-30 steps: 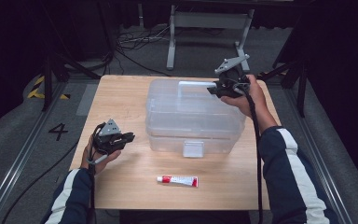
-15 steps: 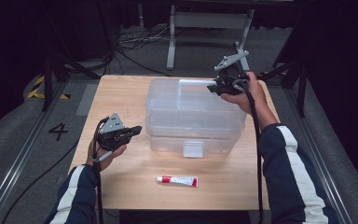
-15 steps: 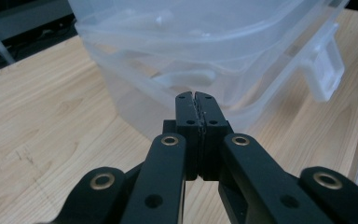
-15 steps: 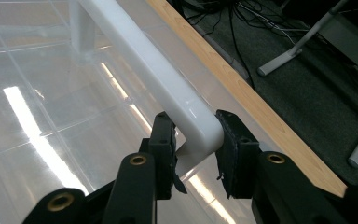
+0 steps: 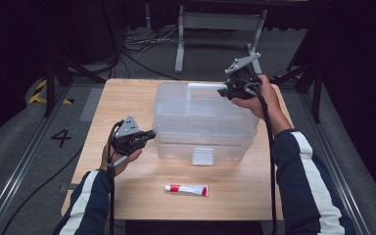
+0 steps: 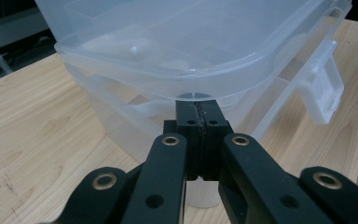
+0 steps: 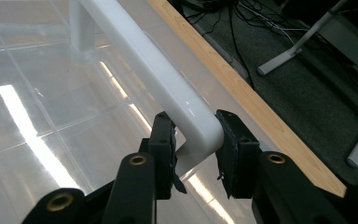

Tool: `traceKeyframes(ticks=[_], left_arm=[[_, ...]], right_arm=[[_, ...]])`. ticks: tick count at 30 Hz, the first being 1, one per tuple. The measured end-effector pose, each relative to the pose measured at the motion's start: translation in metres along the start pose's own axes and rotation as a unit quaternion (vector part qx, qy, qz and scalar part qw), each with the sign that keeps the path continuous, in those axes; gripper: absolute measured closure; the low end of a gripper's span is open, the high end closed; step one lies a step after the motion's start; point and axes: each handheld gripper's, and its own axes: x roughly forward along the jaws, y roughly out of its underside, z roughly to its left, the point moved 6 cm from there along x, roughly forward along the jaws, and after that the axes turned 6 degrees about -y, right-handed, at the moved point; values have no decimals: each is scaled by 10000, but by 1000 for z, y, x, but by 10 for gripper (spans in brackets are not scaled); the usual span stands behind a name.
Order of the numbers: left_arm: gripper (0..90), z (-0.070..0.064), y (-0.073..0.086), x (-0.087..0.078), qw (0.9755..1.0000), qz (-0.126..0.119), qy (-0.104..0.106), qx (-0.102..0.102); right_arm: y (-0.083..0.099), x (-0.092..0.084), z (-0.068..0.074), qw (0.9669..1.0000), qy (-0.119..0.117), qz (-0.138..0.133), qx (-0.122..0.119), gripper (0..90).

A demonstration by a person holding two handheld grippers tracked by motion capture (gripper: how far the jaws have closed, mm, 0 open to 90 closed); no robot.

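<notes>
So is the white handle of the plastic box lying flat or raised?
Raised: the handle stands above the lid, with the right gripper closed around its corner.

Counter (image 5: 127, 98): pale wood, matt, visible grain; storage box (image 5: 203, 122): clear plastic, smooth, glossy; its handle (image 7: 158, 74): white plastic, shiny; hand-held gripper jaws: black matt plastic, brass-coloured rivets

The clear, frosted plastic storage box (image 5: 203, 120) carries a white handle (image 7: 154, 70) on its lid. It sits on a light wooden table with visible grain (image 5: 122, 98). A white tube with red ends (image 5: 186, 189) lies near. Both grippers are black; the person's sleeves (image 5: 85, 205) are navy with white stripes.
</notes>
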Motion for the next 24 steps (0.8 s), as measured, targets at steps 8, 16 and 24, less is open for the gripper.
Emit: traceKeyframes(ticks=[8,16,24], left_arm=[[898,1,-1,-2,10000,1,-43,33],[898,1,0,-2,9999,34,-96,95],[899,2,0,-3,9999,46,-81,133]], right_arm=[[2,-4,2,9998,109,-113,-77,675],[11,-31,1,9979,134,-633,-54,588],[48,-69,-13,9937,502,-1001,40,594]])
